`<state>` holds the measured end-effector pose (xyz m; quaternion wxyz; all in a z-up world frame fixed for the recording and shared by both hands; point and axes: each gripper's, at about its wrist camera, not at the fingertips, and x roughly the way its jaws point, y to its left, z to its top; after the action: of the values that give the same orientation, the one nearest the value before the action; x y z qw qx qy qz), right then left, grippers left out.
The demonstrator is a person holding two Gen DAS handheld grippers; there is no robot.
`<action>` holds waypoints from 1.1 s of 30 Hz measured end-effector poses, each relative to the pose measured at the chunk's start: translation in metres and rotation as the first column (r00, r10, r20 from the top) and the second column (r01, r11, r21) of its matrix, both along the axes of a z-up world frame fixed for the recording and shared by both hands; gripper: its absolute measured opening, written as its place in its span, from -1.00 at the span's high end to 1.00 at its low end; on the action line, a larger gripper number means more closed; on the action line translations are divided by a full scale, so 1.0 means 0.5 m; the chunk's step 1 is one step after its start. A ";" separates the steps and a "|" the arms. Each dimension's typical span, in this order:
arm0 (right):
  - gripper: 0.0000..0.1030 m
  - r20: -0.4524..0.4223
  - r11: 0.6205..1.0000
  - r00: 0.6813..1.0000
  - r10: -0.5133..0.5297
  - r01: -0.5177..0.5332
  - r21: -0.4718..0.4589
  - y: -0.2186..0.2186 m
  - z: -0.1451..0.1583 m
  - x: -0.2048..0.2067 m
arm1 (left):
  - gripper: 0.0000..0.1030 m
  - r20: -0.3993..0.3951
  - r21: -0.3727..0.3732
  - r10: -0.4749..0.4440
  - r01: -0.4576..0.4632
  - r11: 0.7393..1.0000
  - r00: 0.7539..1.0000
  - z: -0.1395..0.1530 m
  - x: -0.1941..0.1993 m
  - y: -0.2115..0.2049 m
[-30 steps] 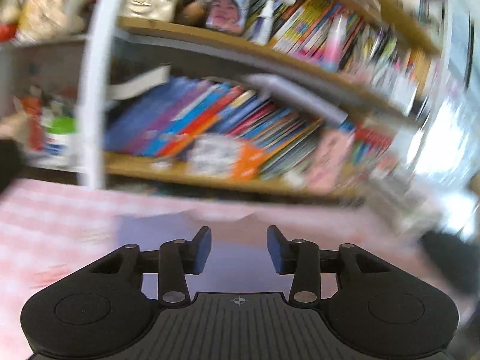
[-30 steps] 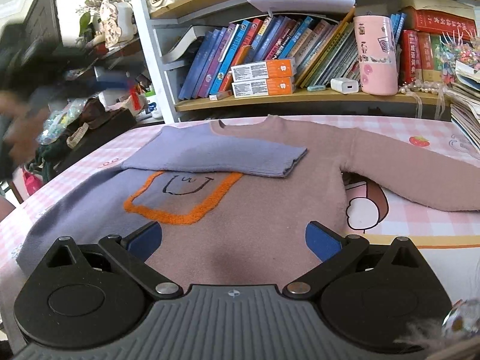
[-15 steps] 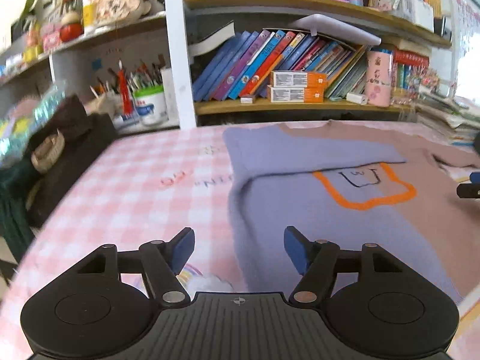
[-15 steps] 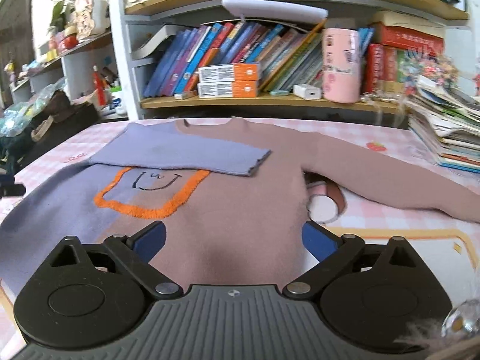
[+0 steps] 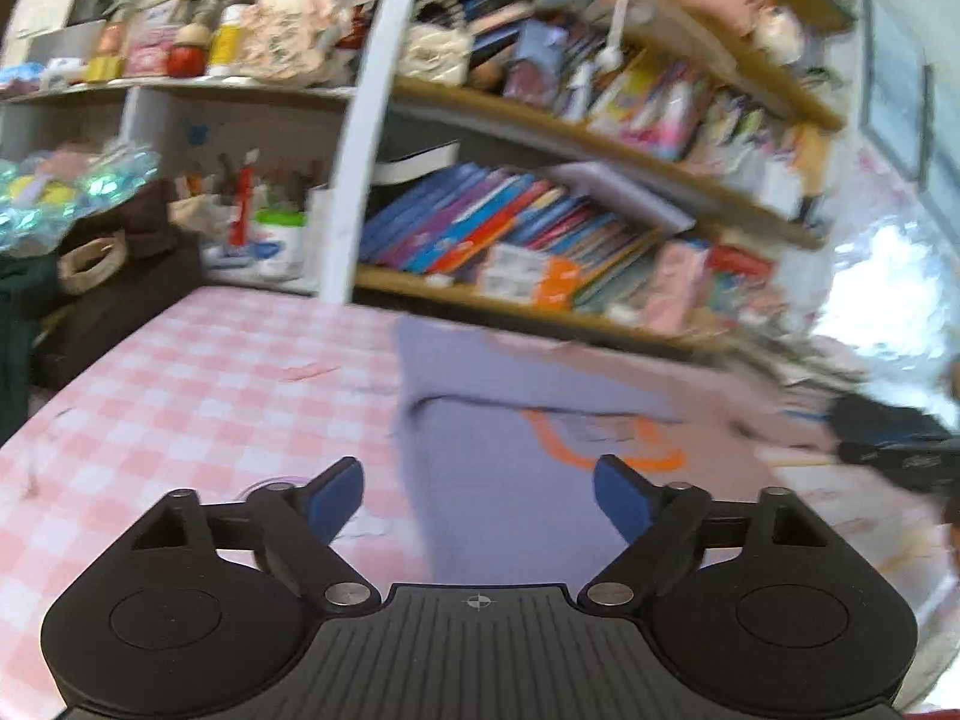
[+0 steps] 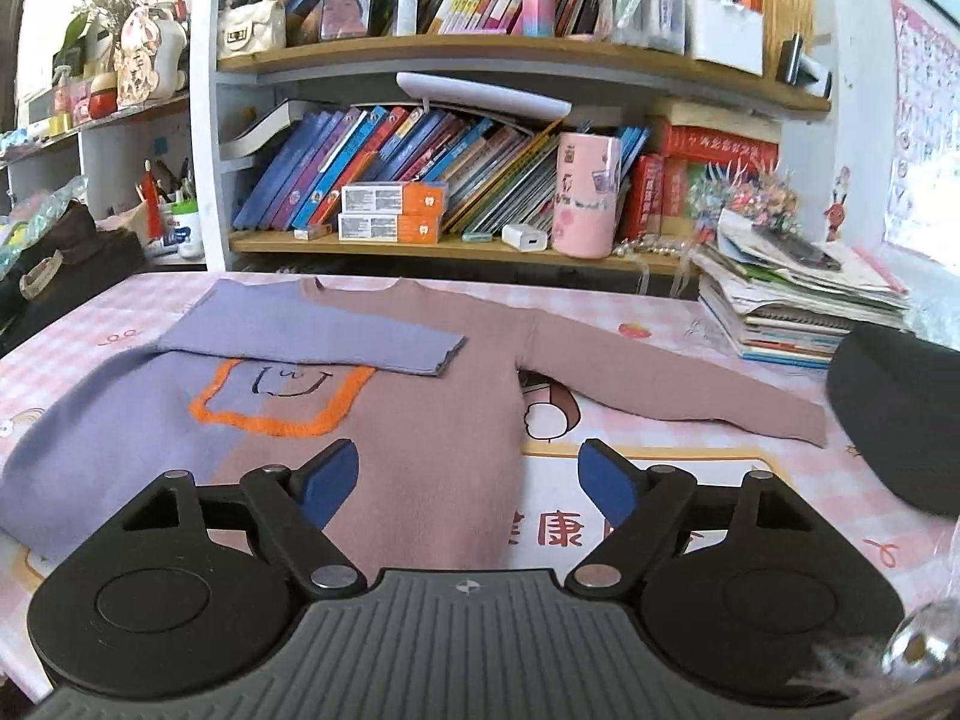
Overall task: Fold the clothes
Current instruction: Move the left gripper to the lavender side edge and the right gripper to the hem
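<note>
Hovering over the sweater [image 6: 420, 420], your right gripper [image 6: 468, 474] and left gripper [image 5: 477, 495] both gape, holding nothing; purple sleeve [image 6: 312, 336] folded across the chest, pink sleeve [image 6: 660, 378] stretched right.

Wooden bookshelf [image 6: 516, 54] spanning back wall, books [image 6: 384, 168] leaning; pink checkered counter [image 6: 780, 480] lying below; daylight glaring at right [image 5: 888, 276].

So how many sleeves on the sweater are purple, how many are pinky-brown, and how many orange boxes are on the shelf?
Purple sleeves: 1, the purple sleeve folded across the sweater
Pinky-brown sleeves: 1, the pinky-brown sleeve stretched out flat
Orange boxes: 2, the orange boxes stacked on the shelf
Total: 4
</note>
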<state>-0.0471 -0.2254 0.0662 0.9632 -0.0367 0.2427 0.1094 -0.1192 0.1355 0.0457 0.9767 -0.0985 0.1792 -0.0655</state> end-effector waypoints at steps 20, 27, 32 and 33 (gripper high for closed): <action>-0.54 -0.095 0.997 0.995 -0.004 0.011 0.071 -0.013 -0.031 0.013 | -0.80 -0.125 0.026 0.079 -0.076 0.997 0.989 -0.050 0.084 -0.019; -0.54 -0.114 0.995 0.993 0.016 -0.005 0.098 -0.014 -0.044 0.025 | -0.79 -0.164 0.040 0.097 -0.091 0.995 0.982 -0.070 0.096 -0.010; -0.52 -0.119 0.991 0.993 0.027 -0.011 0.130 -0.021 -0.052 0.027 | -0.79 -0.120 0.035 0.064 -0.060 0.998 0.991 -0.056 0.082 -0.009; -0.52 -0.120 0.991 0.992 0.029 -0.012 0.137 -0.022 -0.053 0.028 | -0.79 -0.110 0.037 0.058 -0.054 0.998 0.992 -0.054 0.080 -0.010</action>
<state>-0.0333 -0.2366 0.0396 0.9458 0.0331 0.2924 0.1376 -0.0794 0.1304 0.0187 0.9682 -0.0905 0.2313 -0.0295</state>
